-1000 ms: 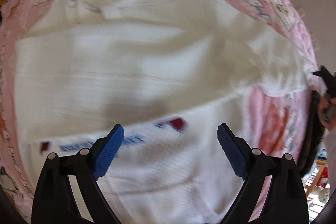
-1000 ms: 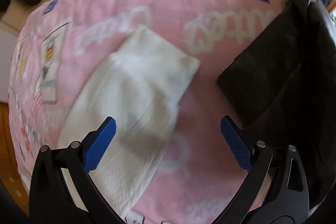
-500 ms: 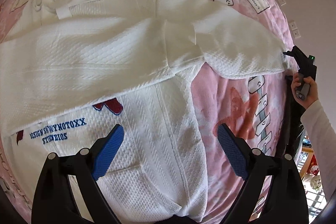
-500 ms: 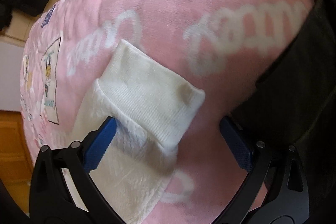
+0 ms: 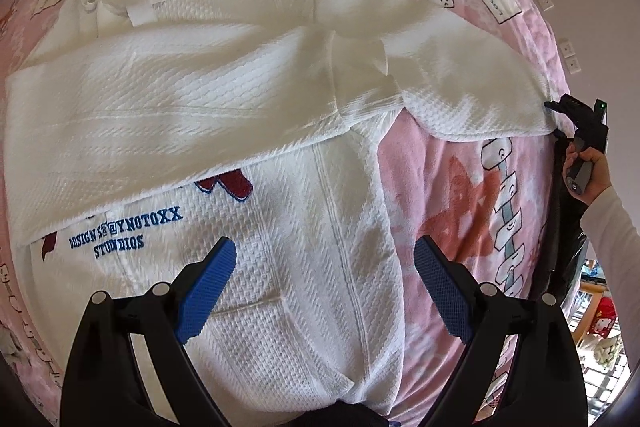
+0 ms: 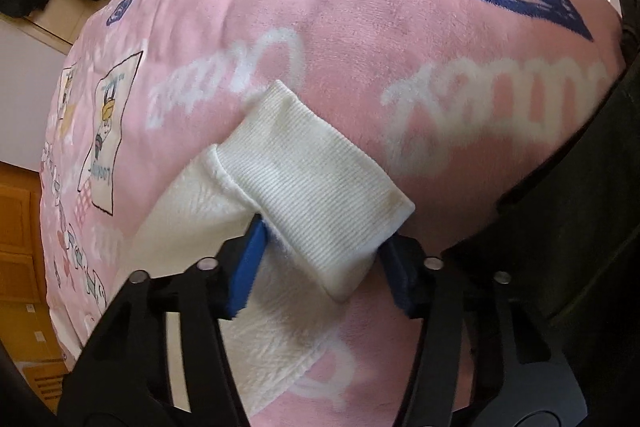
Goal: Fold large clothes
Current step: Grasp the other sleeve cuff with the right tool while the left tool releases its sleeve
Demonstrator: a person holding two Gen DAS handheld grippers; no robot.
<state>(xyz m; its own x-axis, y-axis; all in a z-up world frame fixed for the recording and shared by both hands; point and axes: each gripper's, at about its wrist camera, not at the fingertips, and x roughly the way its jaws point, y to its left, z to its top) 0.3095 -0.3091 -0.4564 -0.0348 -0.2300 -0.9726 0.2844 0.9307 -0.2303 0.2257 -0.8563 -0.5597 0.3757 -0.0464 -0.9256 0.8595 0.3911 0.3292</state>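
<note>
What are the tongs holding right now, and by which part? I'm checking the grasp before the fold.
The right tongs have just been closing on the white garment's ribbed sleeve cuff, pads at its edges. The left tongs hold nothing.

sweatshirt (image 5: 280,267) embroidery, blue: "DESIGN S…@YNOTOXX STUDIOS", part covered by folded sleeve
blanket (image 6: 360,39) lettering, white: not legible

My left tool (image 5: 324,291) points steeply down, its jaws wide apart with nothing gripped. My right tool (image 6: 320,263), just closing, pinches the ribbed cuff (image 6: 320,187) between its pads.
</note>
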